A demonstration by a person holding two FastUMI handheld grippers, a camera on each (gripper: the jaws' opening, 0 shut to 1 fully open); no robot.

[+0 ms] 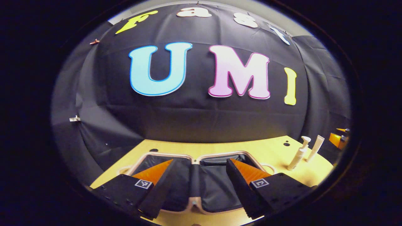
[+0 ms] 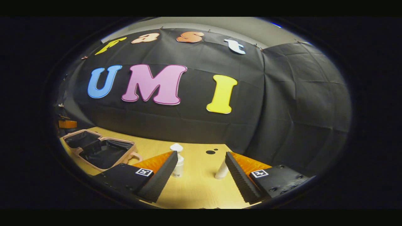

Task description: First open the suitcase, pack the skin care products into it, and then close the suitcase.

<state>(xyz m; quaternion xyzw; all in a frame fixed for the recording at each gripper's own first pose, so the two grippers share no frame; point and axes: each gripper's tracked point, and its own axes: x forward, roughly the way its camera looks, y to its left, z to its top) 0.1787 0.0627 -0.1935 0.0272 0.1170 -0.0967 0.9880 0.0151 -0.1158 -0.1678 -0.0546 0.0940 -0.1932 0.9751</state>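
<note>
The suitcase (image 1: 216, 188) lies open flat on the wooden table (image 1: 267, 153), both dark-lined halves up, with a pale pink rim. My left gripper (image 1: 201, 164) hovers open just above its middle hinge, nothing between the fingers. To the right stand a white pump bottle (image 1: 299, 153) and a white tube (image 1: 315, 147). In the right gripper view the pump bottle (image 2: 177, 163) and the tube (image 2: 221, 170) stand just ahead of my right gripper (image 2: 199, 158), which is open and empty. The suitcase (image 2: 100, 152) lies far left there.
The black cloth wall rises close behind the table. Small dark holes (image 2: 210, 152) mark the tabletop behind the bottles. The other gripper (image 1: 339, 138) shows at the far right edge of the left gripper view.
</note>
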